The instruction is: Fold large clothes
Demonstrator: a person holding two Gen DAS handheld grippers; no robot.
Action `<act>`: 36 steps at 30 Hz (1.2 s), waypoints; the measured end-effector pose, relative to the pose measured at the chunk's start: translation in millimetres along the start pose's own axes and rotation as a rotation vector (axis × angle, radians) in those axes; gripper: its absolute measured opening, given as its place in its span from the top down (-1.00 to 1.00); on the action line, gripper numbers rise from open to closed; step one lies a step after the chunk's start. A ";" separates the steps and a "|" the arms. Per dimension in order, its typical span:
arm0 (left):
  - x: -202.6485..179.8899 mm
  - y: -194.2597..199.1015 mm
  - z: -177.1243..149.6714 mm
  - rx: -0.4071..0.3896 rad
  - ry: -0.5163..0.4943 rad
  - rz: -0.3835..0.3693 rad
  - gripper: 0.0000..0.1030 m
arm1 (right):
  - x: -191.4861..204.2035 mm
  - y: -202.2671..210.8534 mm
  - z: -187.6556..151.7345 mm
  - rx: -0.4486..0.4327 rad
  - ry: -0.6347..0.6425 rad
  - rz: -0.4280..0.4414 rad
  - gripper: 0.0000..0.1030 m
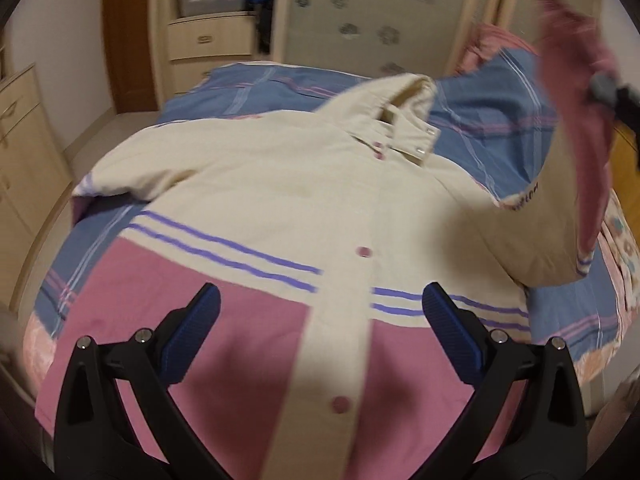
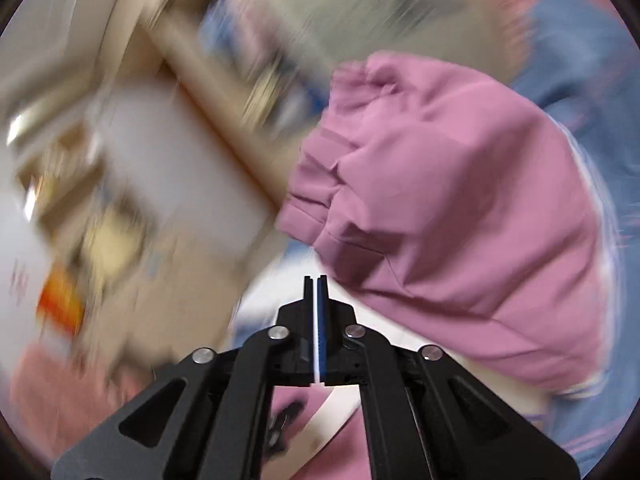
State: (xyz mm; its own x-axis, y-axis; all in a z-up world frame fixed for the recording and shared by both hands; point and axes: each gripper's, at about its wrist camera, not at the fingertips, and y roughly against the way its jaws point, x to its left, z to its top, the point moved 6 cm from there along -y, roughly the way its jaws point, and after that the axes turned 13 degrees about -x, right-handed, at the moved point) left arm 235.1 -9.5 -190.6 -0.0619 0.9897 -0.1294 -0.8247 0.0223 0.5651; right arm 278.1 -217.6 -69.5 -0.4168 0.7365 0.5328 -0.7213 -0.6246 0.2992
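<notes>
A cream and pink jacket (image 1: 280, 184) with purple stripes lies front up on the bed, collar at the far side. My left gripper (image 1: 320, 312) is open and empty, hovering over the jacket's pink lower part. My right gripper (image 1: 612, 92) shows at the right edge of the left wrist view and holds the jacket's right sleeve (image 1: 576, 128) lifted off the bed. In the right wrist view my right gripper (image 2: 316, 292) is shut on the sleeve's edge, and the pink cuff end (image 2: 440, 208) hangs beyond the fingers. That view is blurred by motion.
The bed has a blue plaid cover (image 1: 256, 84). Wooden drawers (image 1: 208, 44) and a wardrobe (image 1: 360, 12) stand behind the bed. A cabinet (image 1: 20, 152) stands along the left wall.
</notes>
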 end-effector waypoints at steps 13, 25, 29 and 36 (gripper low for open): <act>27.6 -84.4 1.0 0.226 0.316 -0.219 -0.96 | -93.7 59.4 -64.8 -0.068 -0.076 -0.303 -0.79; 8.2 -160.7 27.8 0.230 0.271 -0.130 0.61 | -159.8 81.3 -122.9 -0.041 -0.215 -0.432 -0.79; 23.1 -164.4 35.2 0.208 0.267 -0.085 0.56 | -161.3 63.7 -106.1 -0.101 -0.274 -0.379 -0.79; 42.7 -179.8 16.9 0.217 0.263 -0.049 0.37 | -190.5 -0.8 -85.2 -0.142 -0.453 -0.297 -0.35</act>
State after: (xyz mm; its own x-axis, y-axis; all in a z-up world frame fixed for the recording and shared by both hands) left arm 390.3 31.1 -284.0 -0.1917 0.9169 -0.3501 -0.6929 0.1262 0.7099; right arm 311.0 -335.3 -238.7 0.0721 0.6708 0.7381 -0.8521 -0.3433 0.3952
